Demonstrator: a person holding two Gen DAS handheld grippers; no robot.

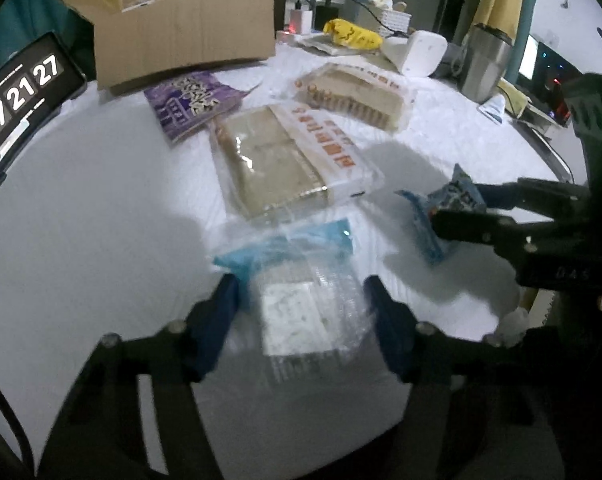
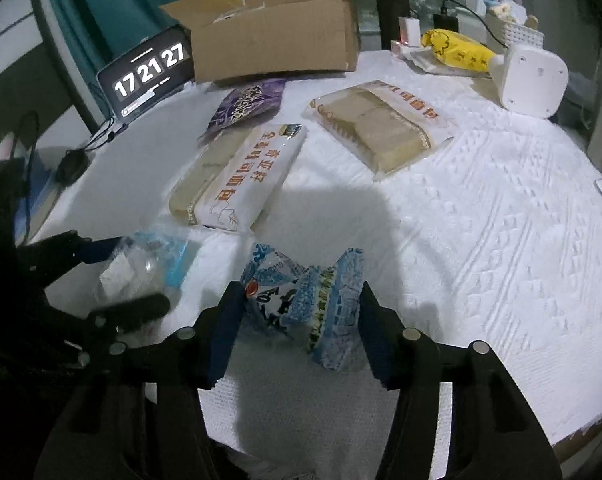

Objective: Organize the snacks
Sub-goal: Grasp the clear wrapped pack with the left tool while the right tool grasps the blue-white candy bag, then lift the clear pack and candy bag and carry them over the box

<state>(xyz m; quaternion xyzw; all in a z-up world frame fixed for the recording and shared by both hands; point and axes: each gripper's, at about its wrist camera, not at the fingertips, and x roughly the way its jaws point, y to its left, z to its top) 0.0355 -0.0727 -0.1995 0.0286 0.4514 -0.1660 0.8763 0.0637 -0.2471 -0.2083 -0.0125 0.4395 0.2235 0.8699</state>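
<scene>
A clear plastic snack pack (image 1: 297, 312) with a blue top edge lies on the white tablecloth (image 1: 101, 208). My left gripper (image 1: 301, 292) is shut on it, one blue pad against each side. The right wrist view shows this same left gripper (image 2: 139, 274) at the left, clamped on the clear pack (image 2: 117, 276). A crumpled blue-and-white snack packet (image 2: 329, 308) stands on the cloth between the pads of my right gripper (image 2: 299, 304), which is shut on it. From the left wrist view, the right gripper (image 1: 457, 206) holds that blue packet (image 1: 421, 216) at the right.
Two sliced-toast packs (image 1: 289, 160) (image 1: 357, 96) and a purple snack bag (image 1: 197, 104) lie further back. Behind them an open cardboard box (image 1: 181, 32) stands beside a clock tablet (image 1: 21, 92). A yellow bag (image 1: 353, 34), a white device (image 1: 417, 52) and a steel tumbler (image 1: 485, 64) line the far right.
</scene>
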